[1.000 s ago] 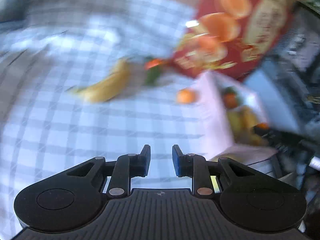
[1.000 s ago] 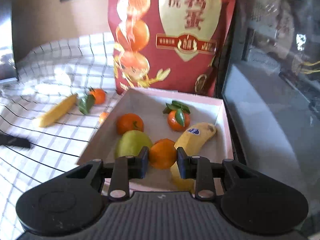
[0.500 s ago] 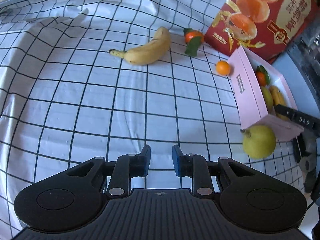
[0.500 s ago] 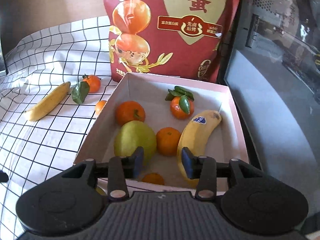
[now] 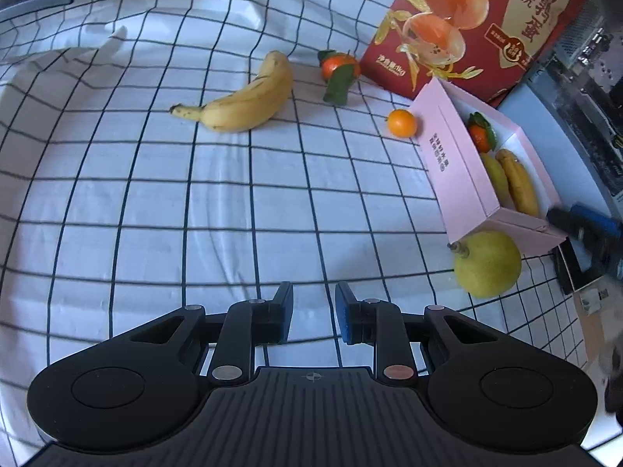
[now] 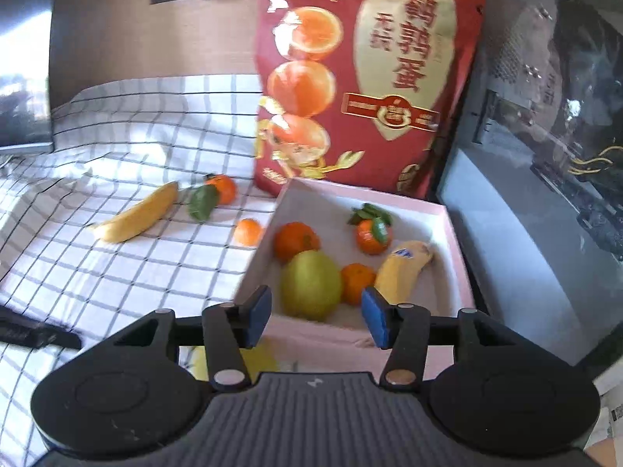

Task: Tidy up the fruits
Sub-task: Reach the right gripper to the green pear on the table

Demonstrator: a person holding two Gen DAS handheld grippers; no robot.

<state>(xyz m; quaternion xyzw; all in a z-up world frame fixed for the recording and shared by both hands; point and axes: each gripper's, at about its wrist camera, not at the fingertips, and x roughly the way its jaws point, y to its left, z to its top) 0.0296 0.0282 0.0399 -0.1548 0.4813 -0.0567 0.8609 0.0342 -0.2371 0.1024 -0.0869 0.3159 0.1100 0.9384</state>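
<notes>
Left gripper (image 5: 314, 313) hangs empty over wide open checked cloth (image 5: 155, 214), tongs together. At its one o'clock: a curved banana (image 5: 241, 99), leafy mandarin (image 5: 339, 68), small orange (image 5: 401, 123); at three, a smooth pear (image 5: 487, 264) touches the pink box (image 5: 455, 155). Right gripper (image 6: 316, 317), tongs opening and empty, sits above the box's near rim, fruit inside at twelve o'clock. Glossy red bag (image 6: 366, 78) stands behind.

Bright daylight; sun patches glare on the checked cloth (image 6: 117, 144) left of the fingers. Right-wrist view slightly motion-blurred; fisheye bends edges.
</notes>
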